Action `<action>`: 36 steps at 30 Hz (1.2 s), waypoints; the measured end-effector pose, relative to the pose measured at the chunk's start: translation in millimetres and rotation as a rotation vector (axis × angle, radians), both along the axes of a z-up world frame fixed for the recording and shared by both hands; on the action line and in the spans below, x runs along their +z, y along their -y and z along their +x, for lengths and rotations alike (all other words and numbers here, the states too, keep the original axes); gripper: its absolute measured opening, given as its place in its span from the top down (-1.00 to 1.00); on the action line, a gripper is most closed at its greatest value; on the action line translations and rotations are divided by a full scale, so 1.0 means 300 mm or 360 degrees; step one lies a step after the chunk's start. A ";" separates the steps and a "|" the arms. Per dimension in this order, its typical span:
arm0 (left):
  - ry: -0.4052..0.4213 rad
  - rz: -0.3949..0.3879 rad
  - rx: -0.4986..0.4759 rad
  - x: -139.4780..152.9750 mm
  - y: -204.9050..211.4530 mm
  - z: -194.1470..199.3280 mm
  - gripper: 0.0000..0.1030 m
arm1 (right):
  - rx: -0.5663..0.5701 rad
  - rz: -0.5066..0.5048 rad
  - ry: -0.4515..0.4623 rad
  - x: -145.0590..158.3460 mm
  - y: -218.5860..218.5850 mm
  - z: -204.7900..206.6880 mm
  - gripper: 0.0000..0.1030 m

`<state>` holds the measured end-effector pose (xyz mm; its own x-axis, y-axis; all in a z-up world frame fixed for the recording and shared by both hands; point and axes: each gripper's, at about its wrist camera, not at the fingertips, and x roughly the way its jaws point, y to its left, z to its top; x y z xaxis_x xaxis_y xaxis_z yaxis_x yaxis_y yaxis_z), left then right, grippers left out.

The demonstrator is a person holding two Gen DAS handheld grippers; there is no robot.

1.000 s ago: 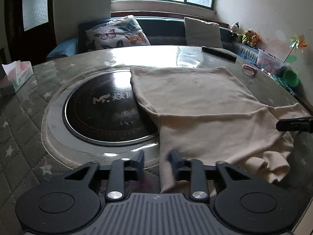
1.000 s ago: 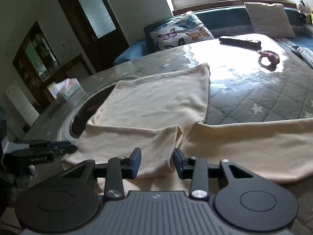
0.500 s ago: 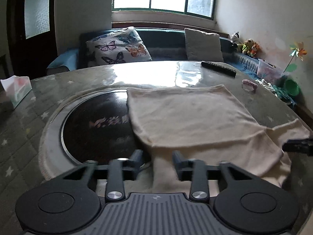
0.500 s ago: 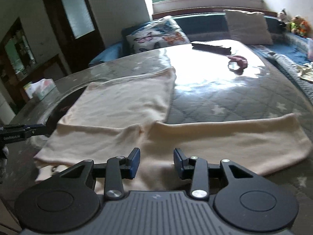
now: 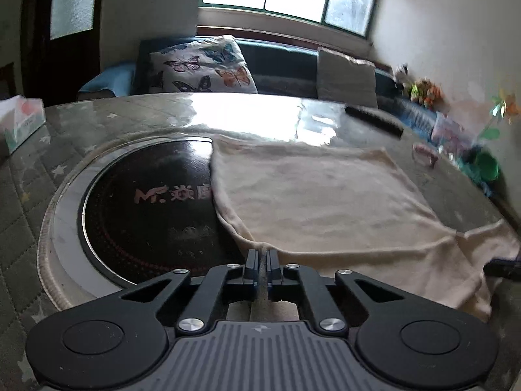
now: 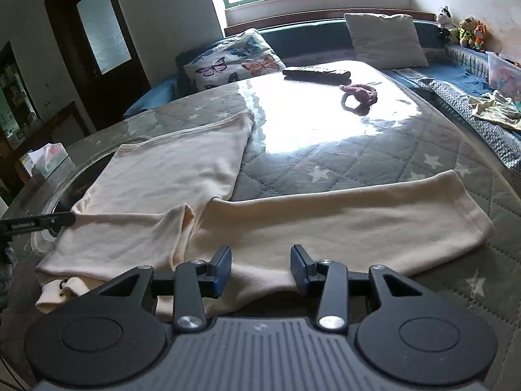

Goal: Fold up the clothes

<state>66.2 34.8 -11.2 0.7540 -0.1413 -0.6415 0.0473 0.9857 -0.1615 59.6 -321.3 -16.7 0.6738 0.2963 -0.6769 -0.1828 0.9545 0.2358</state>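
1. One cream garment [image 6: 202,202] lay flat on the table [image 6: 374,153].
2. My left gripper [image 5: 261,260] pinched its edge.
3. My right gripper [image 6: 260,267] hovered over it, fingers apart.
4. Two cushions sat behind.

One cream garment [image 6: 208,215] spread on the counter [image 6: 358,150], with one sleeve [image 6: 342,224] stretched out to the side. Two grippers: left [image 5: 261,257] and right [image 6: 260,264], two fingers [image 6: 221,268] each. One round dark hob [image 5: 146,215] set into the counter. One remote [image 6: 316,73]. One pink ring-shaped thing [image 6: 359,93]. One tissue box [image 5: 21,120]. Two cushions on the sofa: one butterfly cushion [image 6: 234,60], one plain cushion [image 6: 386,39]. Three soft toys [image 6: 462,29] in a row by the wall. One clear bin [image 6: 504,73]. One door [image 6: 97,36].
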 end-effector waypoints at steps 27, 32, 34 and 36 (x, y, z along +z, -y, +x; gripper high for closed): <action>0.0027 0.0165 -0.0207 0.017 0.114 -0.027 0.53 | -0.0409 -0.0104 0.0053 0.004 0.248 -0.027 0.21; 0.0061 0.0164 -0.0361 0.049 0.219 -0.027 0.34 | -0.0582 -0.0118 0.0069 -0.005 0.344 -0.002 0.21; 0.0062 0.0157 -0.0430 0.054 0.266 -0.023 0.28 | -0.0627 -0.0117 0.0068 -0.015 0.366 0.011 0.21; 0.0053 0.0154 -0.0486 0.054 0.310 -0.016 0.27 | -0.0651 -0.0116 0.0071 -0.024 0.373 0.020 0.23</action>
<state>61.4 -58.4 4.9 0.7071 -0.3039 -0.6385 0.3471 0.9358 -0.0610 65.7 -433.2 -24.0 0.7552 -0.0494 -0.6537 0.2062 0.9645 0.1652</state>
